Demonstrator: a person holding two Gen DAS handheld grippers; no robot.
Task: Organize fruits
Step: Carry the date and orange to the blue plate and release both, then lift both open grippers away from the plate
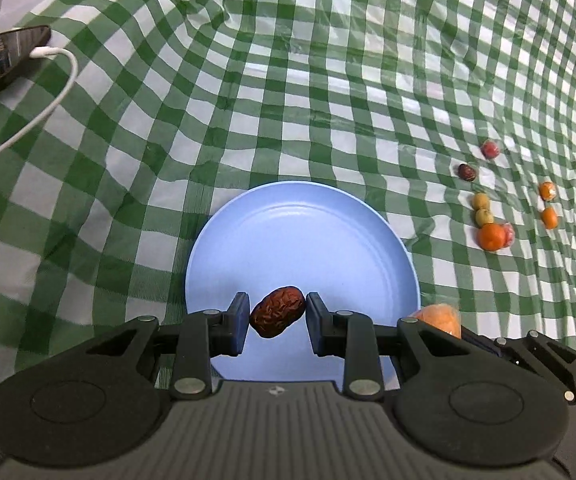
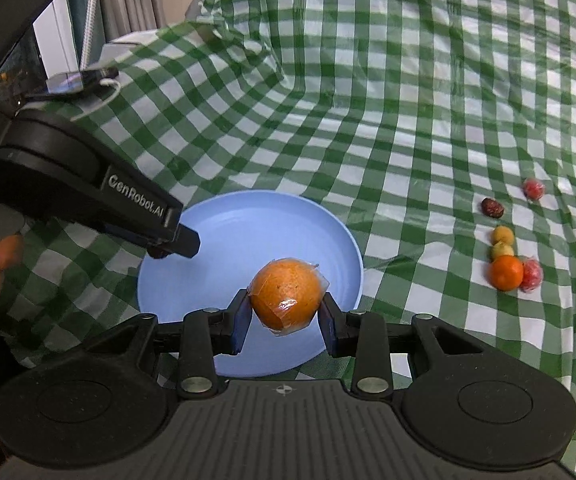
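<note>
My left gripper [image 1: 276,314] is shut on a wrinkled dark red date [image 1: 276,311] and holds it above the near part of a light blue plate [image 1: 300,240]. My right gripper [image 2: 283,306] is shut on a plastic-wrapped orange fruit [image 2: 285,294] above the same plate [image 2: 247,232]. That orange fruit [image 1: 440,318] shows at the plate's right edge in the left wrist view. The left gripper's body [image 2: 87,184] reaches over the plate's left side in the right wrist view. The plate has nothing lying on it.
Loose fruits lie on the green checked cloth to the right: a red one [image 1: 490,149], a dark date [image 1: 467,172], two yellowish ones [image 1: 480,202], an orange [image 1: 492,237], two small orange ones [image 1: 548,216]. A phone [image 1: 3,56] with a white cable [image 1: 47,108] lies far left.
</note>
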